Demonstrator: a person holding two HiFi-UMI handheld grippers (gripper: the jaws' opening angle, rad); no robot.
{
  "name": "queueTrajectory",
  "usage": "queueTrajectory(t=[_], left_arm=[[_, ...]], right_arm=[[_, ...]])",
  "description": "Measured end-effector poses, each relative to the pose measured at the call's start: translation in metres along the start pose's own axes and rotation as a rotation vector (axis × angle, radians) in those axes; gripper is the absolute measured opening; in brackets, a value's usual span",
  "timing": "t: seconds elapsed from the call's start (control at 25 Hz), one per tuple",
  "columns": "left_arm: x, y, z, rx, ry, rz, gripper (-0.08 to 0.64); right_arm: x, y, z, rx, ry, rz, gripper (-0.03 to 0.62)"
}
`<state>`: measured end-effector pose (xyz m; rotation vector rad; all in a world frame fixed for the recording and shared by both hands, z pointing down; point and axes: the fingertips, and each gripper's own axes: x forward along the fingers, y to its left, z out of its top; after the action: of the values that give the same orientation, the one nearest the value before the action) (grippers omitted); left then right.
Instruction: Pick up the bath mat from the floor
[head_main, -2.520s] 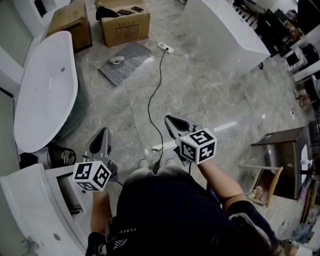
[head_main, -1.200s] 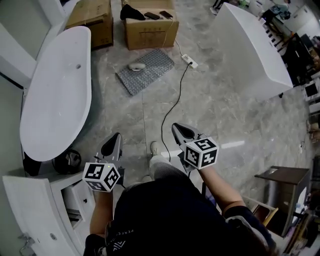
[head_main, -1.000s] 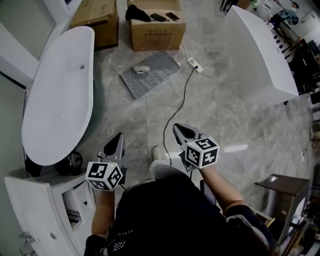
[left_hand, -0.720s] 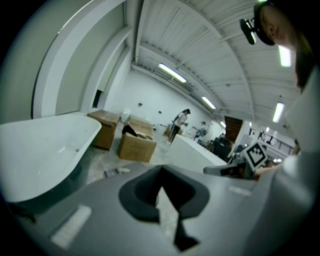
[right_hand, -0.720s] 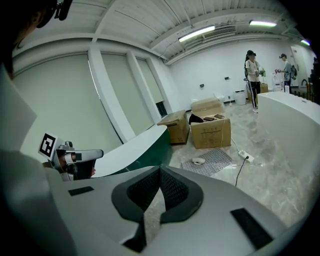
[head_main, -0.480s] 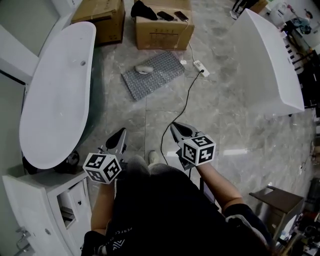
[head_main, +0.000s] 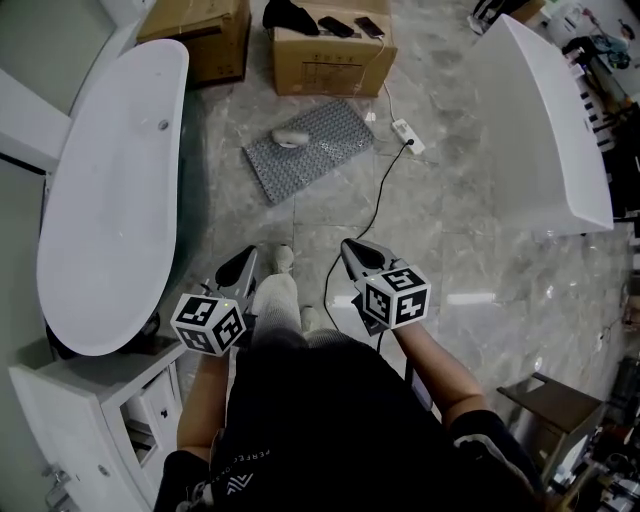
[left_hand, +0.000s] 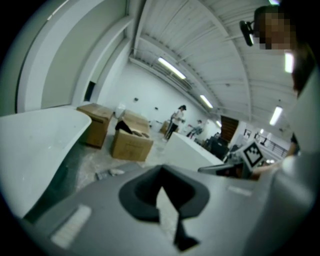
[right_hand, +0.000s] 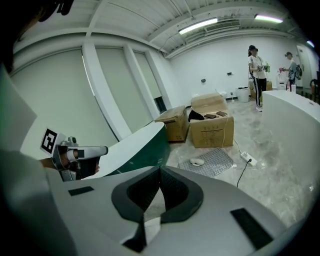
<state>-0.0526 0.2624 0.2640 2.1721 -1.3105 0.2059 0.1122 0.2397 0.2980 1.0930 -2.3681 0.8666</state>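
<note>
Plainly, the mat (head_main: 310, 150) lies flat on the floor (head_main: 450, 230) in the upper middle of the head view. It is grey and textured, and a small white object (head_main: 288, 140) rests on its upper left part. In the right gripper view the mat (right_hand: 212, 161) shows right of centre, spread on the floor.

Just above the mat in the head view stands a box (head_main: 335, 55), with another box (head_main: 200, 35) further to the upper left. A power strip (head_main: 407, 135) lies just right of the mat, and a black cable (head_main: 375, 205) runs from it down the frame toward the person. A white tub (head_main: 105, 190) fills the left side, and a second white tub (head_main: 550, 110) takes the upper right.

Both grippers sit low in the frame, well apart from the mat. The left gripper (head_main: 243, 266) has its fingers (left_hand: 135, 195) closed together with nothing between them. The right gripper (head_main: 352, 247) has its fingers closed too, also empty. A shoe (head_main: 283, 258) shows between the two.
</note>
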Motion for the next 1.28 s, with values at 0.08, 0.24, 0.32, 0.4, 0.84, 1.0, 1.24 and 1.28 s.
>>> queueTrajectory(t=[0.08, 0.24, 0.32, 0.4, 0.84, 1.0, 1.24, 1.28], left_arm=[[0.016, 0.012, 0.008, 0.009, 0.008, 0.004, 0.006], [0.042, 0.040, 0.026, 0.010, 0.022, 0.026, 0.006], [0.054, 0.054, 0.038, 0.010, 0.027, 0.023, 0.006], [0.064, 0.067, 0.049, 0.008, 0.031, 0.012, 0.006], [0.122, 0.139, 0.085, 0.026, 0.089, 0.008, 0.007], [0.146, 0.159, 0.091, 0.027, 0.095, 0.022, 0.007], [0.173, 0.184, 0.086, -0.032, 0.087, 0.051, 0.008], [0.177, 0.188, 0.084, -0.037, 0.089, 0.065, 0.008]], right_arm=[[0.014, -0.004, 0.010, 0.004, 0.006, 0.002, -0.002], [0.041, -0.011, 0.034, 0.015, 0.015, -0.002, -0.002], [0.056, -0.014, 0.047, 0.025, 0.014, -0.008, -0.002], [0.071, -0.018, 0.060, 0.034, 0.017, -0.015, -0.002], [0.151, -0.036, 0.112, 0.050, 0.035, -0.043, -0.002], [0.173, -0.052, 0.124, 0.059, 0.043, -0.059, -0.002], [0.198, -0.074, 0.130, 0.065, 0.070, -0.050, -0.002], [0.204, -0.080, 0.131, 0.063, 0.074, -0.047, -0.002]])
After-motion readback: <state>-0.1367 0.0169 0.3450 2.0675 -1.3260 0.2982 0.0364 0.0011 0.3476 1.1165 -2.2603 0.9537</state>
